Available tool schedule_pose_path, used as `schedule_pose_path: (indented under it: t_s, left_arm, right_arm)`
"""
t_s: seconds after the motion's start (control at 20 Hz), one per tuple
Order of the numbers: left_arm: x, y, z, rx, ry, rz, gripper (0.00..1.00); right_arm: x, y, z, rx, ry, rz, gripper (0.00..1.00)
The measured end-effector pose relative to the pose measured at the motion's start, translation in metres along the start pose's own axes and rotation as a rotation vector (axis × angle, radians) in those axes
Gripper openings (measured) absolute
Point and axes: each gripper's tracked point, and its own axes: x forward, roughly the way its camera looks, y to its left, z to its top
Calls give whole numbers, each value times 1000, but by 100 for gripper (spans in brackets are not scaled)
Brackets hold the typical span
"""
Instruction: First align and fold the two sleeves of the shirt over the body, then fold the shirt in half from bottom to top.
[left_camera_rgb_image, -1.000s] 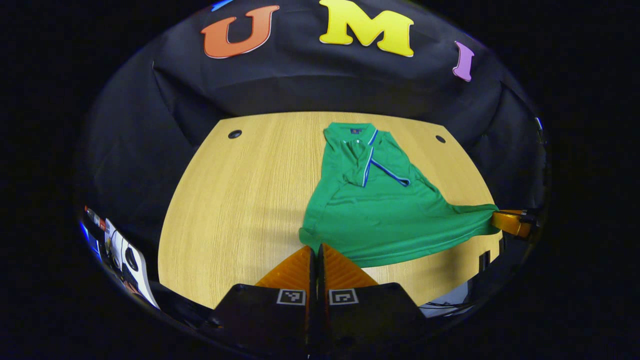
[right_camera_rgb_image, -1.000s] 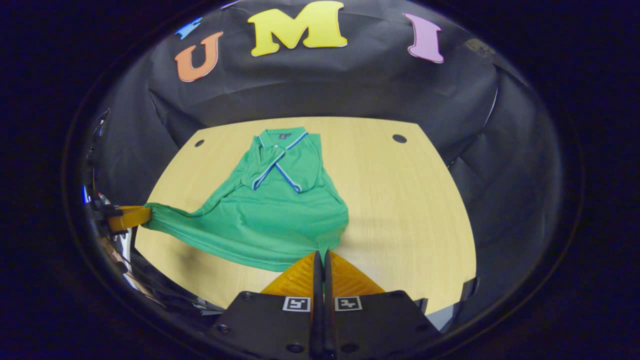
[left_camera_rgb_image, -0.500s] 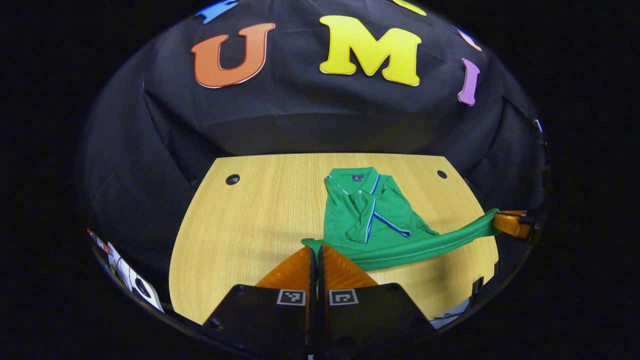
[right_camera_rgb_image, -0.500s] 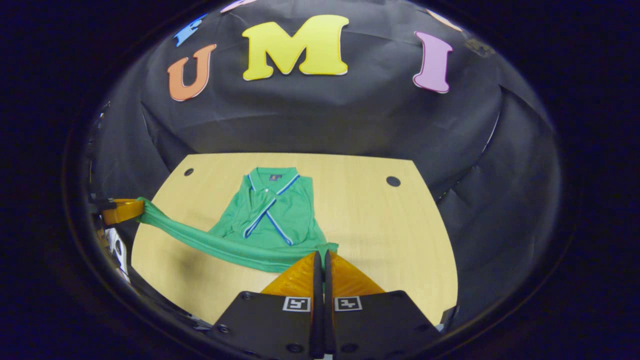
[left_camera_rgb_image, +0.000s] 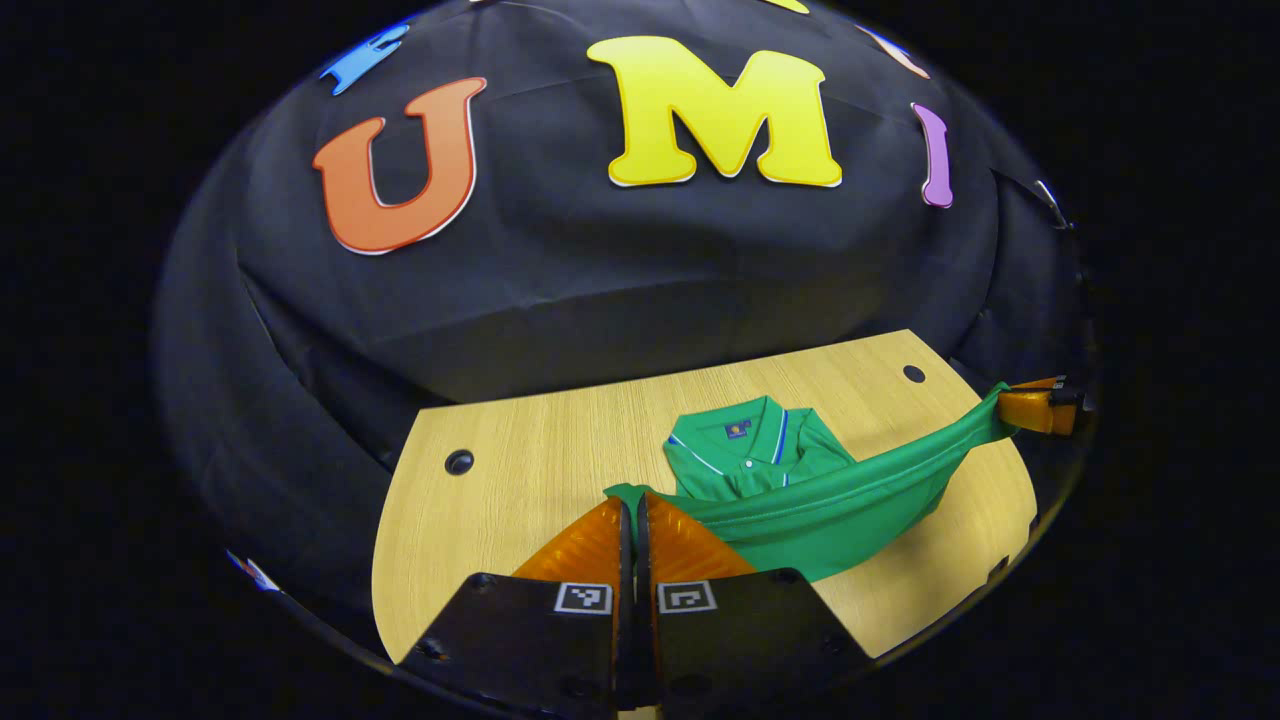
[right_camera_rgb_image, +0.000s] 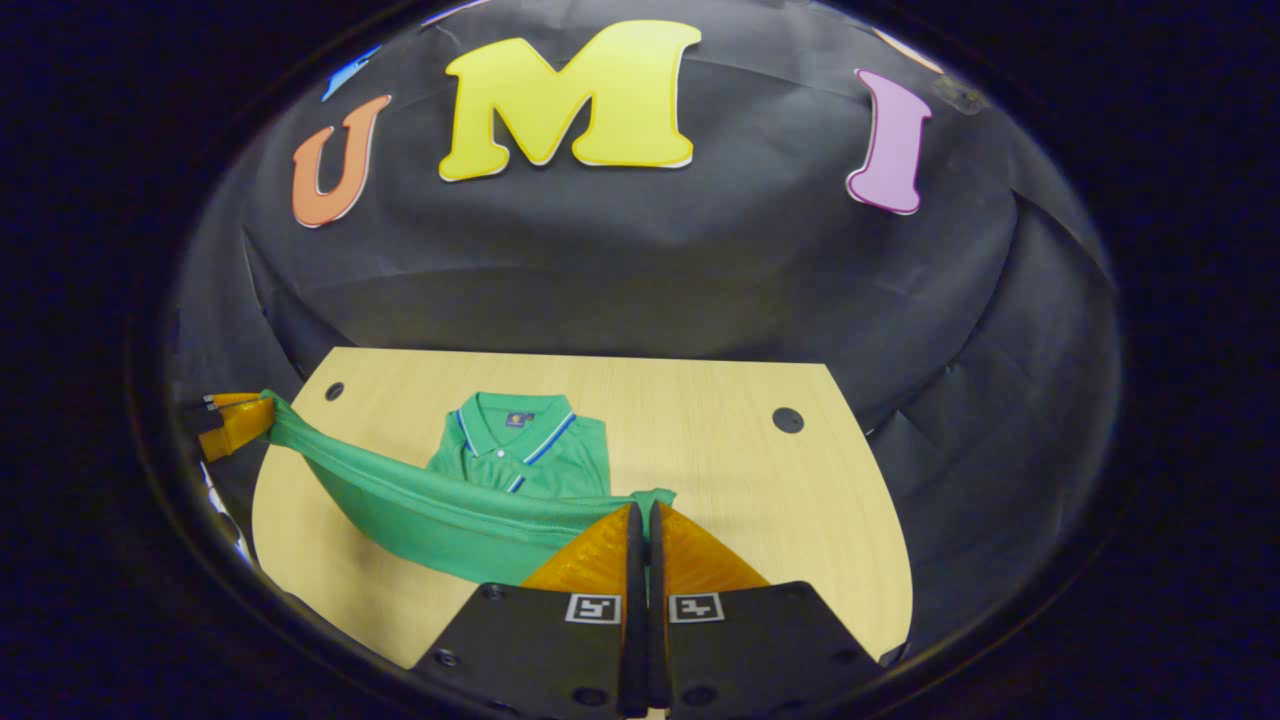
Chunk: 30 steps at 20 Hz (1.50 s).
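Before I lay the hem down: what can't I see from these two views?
- Sleeves: hidden behind the raised hem in both views.
- Shirt lower body: covered by the same lifted cloth.
- Chest logo: too small to read.
- Right gripper in the left gripper view: cut off at the image edge.
- Table near edge: behind the left gripper and its mount.

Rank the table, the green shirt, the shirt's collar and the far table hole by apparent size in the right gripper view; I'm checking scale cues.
1. table
2. green shirt, stretched between both tools
3. collar
4. table hole

The collar lies farther from the camera than the lifted hem, so it looks smaller than it would up close.
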Motion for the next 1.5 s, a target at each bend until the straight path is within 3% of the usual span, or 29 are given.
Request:
schedule_pose_path:
  t_s: [0.45,0.9,1.2,1.5]
  left_arm:
    - [104,-1,13,34,-106,10,2]
    - [195,-5,-21,45,-52,9,2]
    - [219,-6,-36,52,-30,23,3]
    - [224,-10,-45,25,-11,4,5]
  right_arm:
    - [122,21,19,2,3,-57,3]
    - [234,26,6,-20,20,-106,2]
    - [264,24,-9,7,50,-96,0]
    - [254,18,8,4,-7,-125,18]
